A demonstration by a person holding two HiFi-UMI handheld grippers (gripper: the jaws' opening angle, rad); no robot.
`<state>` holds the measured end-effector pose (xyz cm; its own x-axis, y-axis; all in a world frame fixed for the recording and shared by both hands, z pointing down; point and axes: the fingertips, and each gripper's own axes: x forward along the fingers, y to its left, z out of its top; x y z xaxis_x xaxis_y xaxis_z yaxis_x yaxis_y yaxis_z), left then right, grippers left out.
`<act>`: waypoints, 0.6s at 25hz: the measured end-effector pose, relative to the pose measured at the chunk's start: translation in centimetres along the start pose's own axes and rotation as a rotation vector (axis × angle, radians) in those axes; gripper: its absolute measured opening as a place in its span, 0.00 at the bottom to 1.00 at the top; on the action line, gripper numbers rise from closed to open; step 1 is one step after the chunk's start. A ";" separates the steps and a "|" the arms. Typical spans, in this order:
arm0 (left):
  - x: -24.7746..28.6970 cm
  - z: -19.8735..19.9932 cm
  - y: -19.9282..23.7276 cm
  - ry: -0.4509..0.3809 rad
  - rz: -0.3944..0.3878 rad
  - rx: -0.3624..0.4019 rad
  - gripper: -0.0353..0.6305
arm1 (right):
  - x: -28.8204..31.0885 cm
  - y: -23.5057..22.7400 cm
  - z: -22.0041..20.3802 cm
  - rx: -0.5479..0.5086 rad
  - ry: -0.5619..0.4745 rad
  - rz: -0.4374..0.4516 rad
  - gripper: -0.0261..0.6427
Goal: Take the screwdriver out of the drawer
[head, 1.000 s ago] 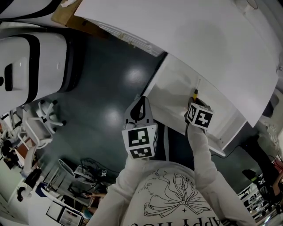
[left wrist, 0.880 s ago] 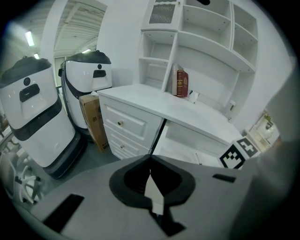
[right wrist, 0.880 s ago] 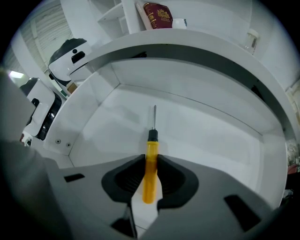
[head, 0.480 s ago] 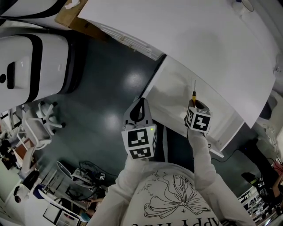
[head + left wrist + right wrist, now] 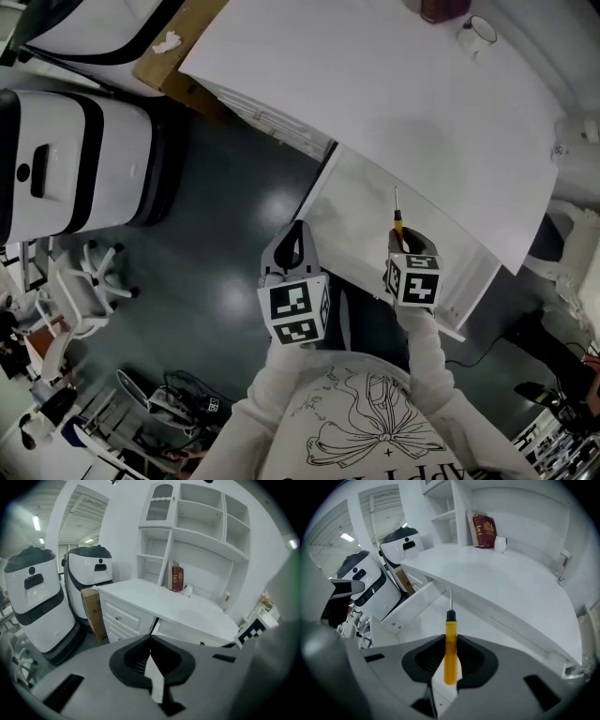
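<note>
A screwdriver (image 5: 397, 223) with a yellow handle and thin metal shaft stands in my right gripper (image 5: 401, 240), which is shut on the handle. It hangs above the open white drawer (image 5: 356, 208), shaft pointing away from me toward the desk edge. In the right gripper view the handle (image 5: 450, 648) sits upright between the dark pads of the right gripper (image 5: 450, 641), with the drawer (image 5: 423, 605) below. My left gripper (image 5: 297, 232) is shut and empty, beside the drawer's near left corner, apart from it. Its closed tips show in the left gripper (image 5: 150, 641) view.
The white desk top (image 5: 403, 94) overhangs the drawer; a red book (image 5: 441, 9) and a white mug (image 5: 478, 30) stand at its far edge. White machine housings (image 5: 75, 159) and a cardboard box (image 5: 178, 67) stand left. A chair base (image 5: 94, 274) is on the dark floor.
My right gripper has risen with the screwdriver, lifting it off the drawer floor. The left gripper has risen a little too and stays shut.
</note>
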<state>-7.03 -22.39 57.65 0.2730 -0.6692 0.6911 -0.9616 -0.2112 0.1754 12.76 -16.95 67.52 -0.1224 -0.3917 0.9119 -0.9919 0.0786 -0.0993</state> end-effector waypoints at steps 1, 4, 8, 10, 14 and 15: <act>-0.3 0.5 -0.2 -0.012 -0.002 0.000 0.06 | -0.6 0.2 0.6 -0.009 -0.016 0.006 0.15; -1.4 1.9 -0.8 -0.050 -0.007 0.003 0.06 | -2.4 0.7 2.3 -0.032 -0.066 0.016 0.15; -3.6 4.4 -1.6 -0.121 -0.009 0.004 0.06 | -5.2 1.2 4.7 -0.062 -0.142 0.019 0.15; -4.6 5.7 -1.8 -0.161 -0.008 0.006 0.06 | -6.5 1.5 5.9 -0.074 -0.180 0.021 0.15; -6.5 8.1 -2.0 -0.228 0.003 0.008 0.06 | -9.3 2.2 8.4 -0.098 -0.253 0.029 0.15; -7.1 8.6 -2.0 -0.241 0.007 0.007 0.06 | -10.0 2.4 8.9 -0.105 -0.268 0.031 0.15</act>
<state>-6.83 -23.36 46.40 0.2660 -0.8210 0.5052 -0.9635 -0.2101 0.1658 11.36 -21.00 54.58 -0.1709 -0.6151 0.7697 -0.9805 0.1833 -0.0712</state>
